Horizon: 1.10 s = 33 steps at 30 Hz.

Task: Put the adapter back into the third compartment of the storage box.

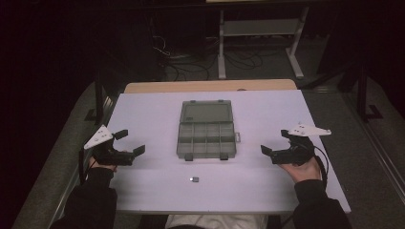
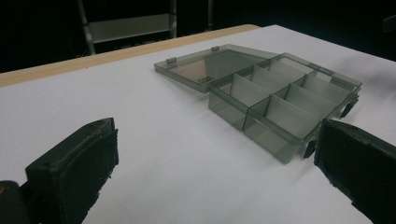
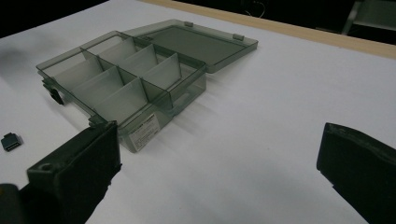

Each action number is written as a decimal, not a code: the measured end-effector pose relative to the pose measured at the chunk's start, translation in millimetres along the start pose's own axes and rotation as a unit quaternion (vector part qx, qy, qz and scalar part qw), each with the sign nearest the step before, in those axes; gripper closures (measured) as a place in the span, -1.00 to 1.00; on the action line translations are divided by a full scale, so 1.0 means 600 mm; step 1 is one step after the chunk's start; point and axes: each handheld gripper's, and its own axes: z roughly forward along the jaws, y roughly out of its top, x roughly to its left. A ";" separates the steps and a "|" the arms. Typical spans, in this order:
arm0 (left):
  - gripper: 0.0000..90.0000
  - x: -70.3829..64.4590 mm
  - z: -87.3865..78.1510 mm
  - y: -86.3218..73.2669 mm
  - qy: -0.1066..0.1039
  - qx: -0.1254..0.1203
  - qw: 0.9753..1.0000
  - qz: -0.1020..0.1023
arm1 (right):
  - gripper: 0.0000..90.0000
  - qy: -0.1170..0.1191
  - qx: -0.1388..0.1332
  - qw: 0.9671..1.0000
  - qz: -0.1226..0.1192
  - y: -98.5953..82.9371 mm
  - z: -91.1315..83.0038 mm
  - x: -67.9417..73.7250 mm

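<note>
Both tools rest low over the white desk (image 1: 153,191), one at each side, and neither has anything in it. The left hand-held gripper (image 1: 131,143) has its jaws spread wide apart, and so does the right hand-held gripper (image 1: 276,143); in each gripper view the two black pads stand at the far edges of the frame with bare desk between them.

The compartment box (image 1: 207,139) lies between the two grippers, a little ahead of both, well apart from either. Its lid (image 1: 206,112) is swung fully open and lies flat on the desk on the side away from the person. The divided cells look empty in the left gripper view (image 2: 280,100) and in the right gripper view (image 3: 121,77) alike.

The small dark part (image 1: 194,179) sits on the desk nearer the person than the box, roughly midway between the grippers and behind their jaw tips. In the right gripper view it (image 3: 11,141) lies just off the left-hand pad, near the box's front corner.

My reading: the work is at its beginning. The box stands open and ready, but the part is untouched. What seems left is to pick it up, drop it into a cell, and perhaps close the lid
</note>
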 end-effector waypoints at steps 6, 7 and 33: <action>-1.00 -0.001 0.000 0.000 0.001 0.000 1.000 0.001 | -1.00 0.003 0.001 1.000 -0.004 0.000 0.000 0.002; -1.00 -0.001 0.000 0.000 0.001 0.000 1.000 0.001 | -1.00 0.004 0.002 1.000 -0.004 0.000 0.000 0.002; -1.00 -0.003 -0.001 0.000 -0.001 -0.002 1.000 0.005 | -1.00 0.012 0.008 1.000 -0.007 0.003 -0.003 0.006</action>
